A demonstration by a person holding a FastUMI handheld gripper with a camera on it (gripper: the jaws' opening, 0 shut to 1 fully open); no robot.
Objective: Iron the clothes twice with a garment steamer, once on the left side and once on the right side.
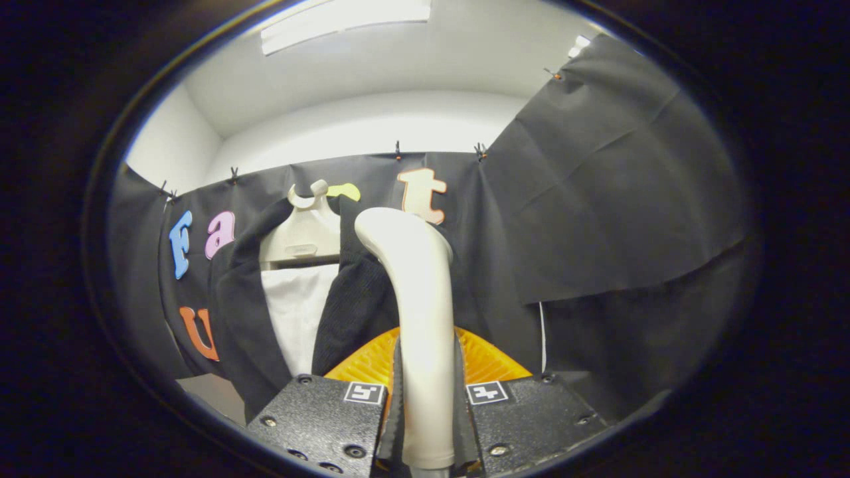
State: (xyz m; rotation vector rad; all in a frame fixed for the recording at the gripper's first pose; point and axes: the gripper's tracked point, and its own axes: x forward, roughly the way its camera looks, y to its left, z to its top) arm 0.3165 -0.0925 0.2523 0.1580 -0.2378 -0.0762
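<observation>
- the gripper [425, 425] has its fingers [319, 418] closed on the cream handle of the garment steamer [422, 299], one finger pressing each side of the handle, which rises up between them.
- the steamer's orange ribbed head [488, 362] spreads just ahead of the fingers, behind the handle.
- beyond the fingers and off to their left hangs the dark jacket [345, 299] on a pale hanger [302, 232], with a white shirt front [295, 318] showing between its lapels.
- whether the head touches the cloth i cannot tell (the handle hides the spot where they would meet).
- judging from this, the head looks nearest the jacket's inner right edge; a pass could drift off the cloth onto the booth's wall if the hand wanders further right.
- the smooth, curved handle might twist in the grip if the head drags on the ribbed fabric, tilting the head away from the garment.
- a hard push could swing the jacket on its hanger, leaving the stroke uneven.
</observation>
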